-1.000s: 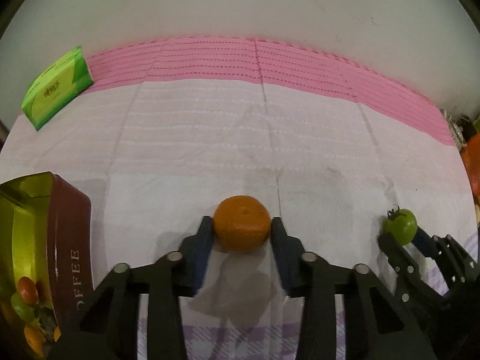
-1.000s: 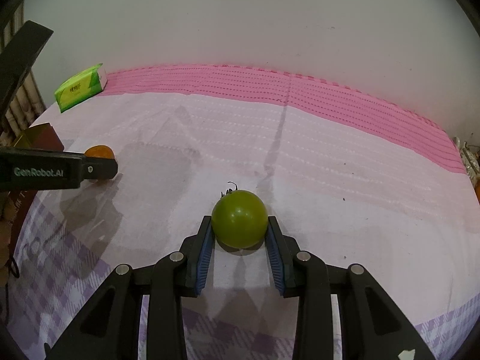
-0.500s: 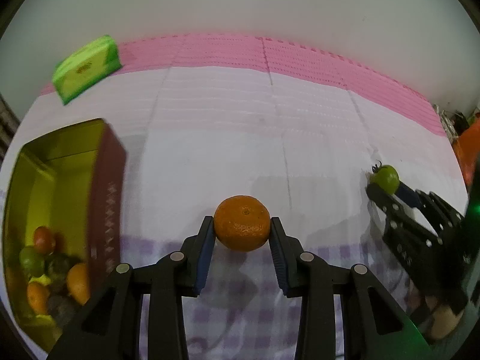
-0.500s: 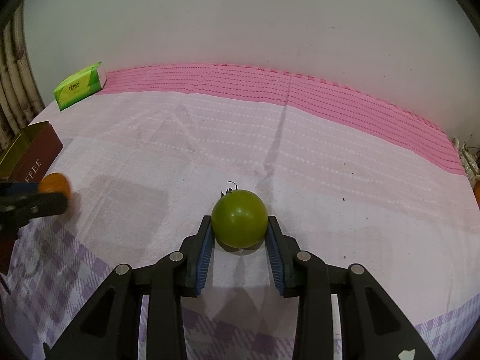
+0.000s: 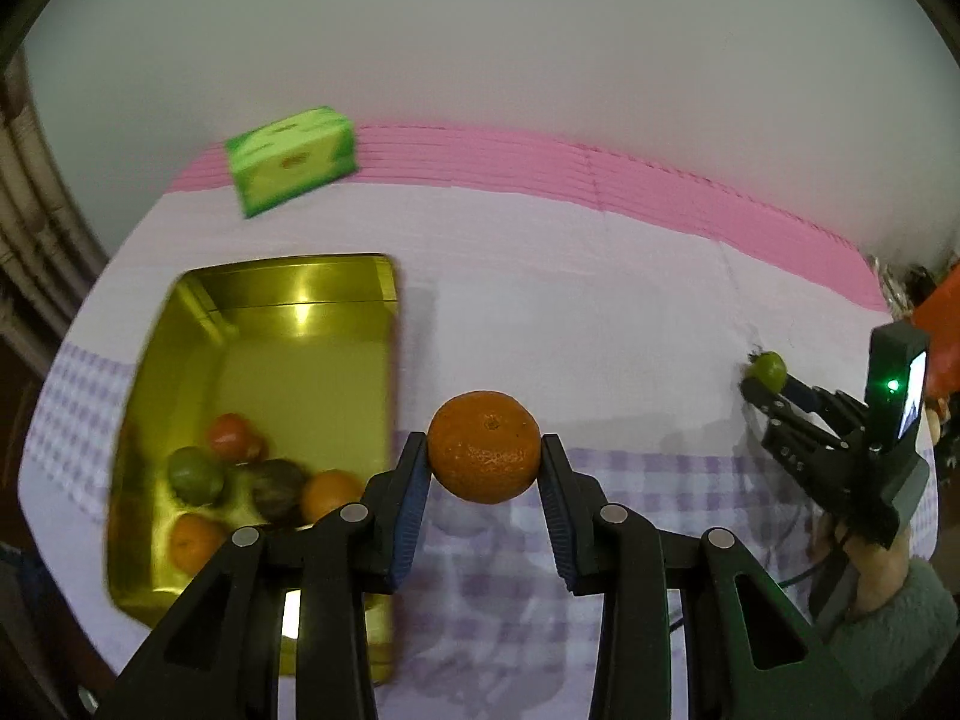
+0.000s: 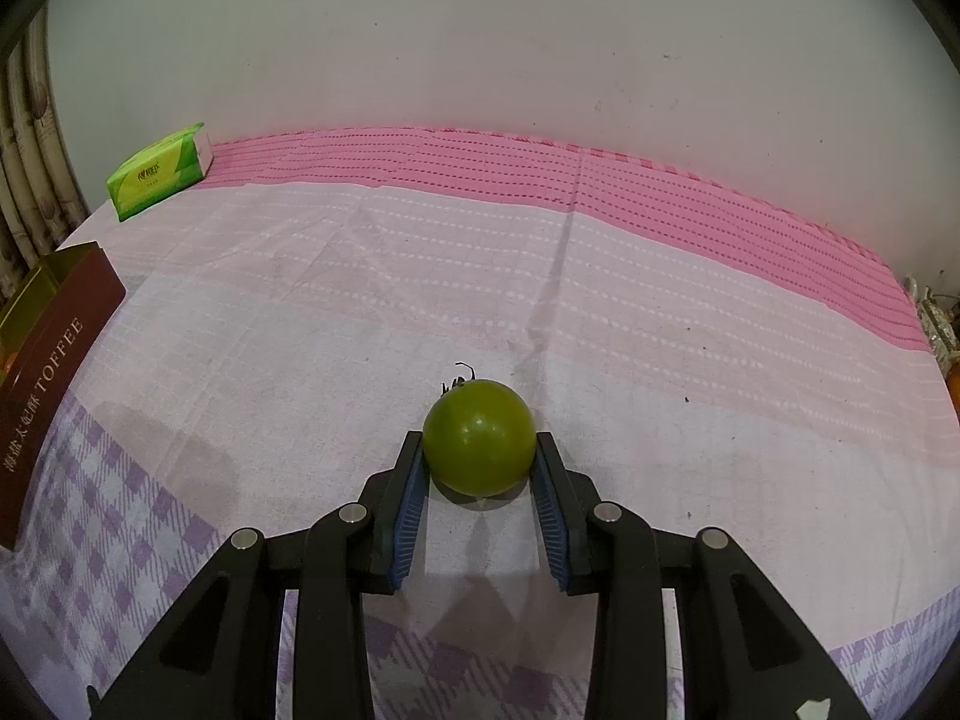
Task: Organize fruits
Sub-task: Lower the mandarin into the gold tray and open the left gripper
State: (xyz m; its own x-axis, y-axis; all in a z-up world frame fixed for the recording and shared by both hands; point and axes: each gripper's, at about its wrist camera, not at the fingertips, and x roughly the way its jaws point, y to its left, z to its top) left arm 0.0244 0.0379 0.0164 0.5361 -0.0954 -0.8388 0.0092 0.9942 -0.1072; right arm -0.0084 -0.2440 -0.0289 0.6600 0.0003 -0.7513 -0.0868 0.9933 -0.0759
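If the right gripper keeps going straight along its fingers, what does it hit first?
Nothing standing, apparently: the right gripper, shut on the round green fruit, points across bare pink-striped cloth toward the pale wall. Depth is unclear; if it points downward, the cloth comes first.

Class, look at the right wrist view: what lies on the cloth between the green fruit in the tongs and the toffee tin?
Nothing: between the green fruit and the toffee tin, the right wrist view shows only bare cloth.

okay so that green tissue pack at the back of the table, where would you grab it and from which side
Judging by its shape, take the green tissue pack across its narrow thickness, the tool coming down from above with the fingers on its two long sides. It lies flat on the tablecloth near the wall, nothing touching it; the pack looks soft, so squeeze lightly.
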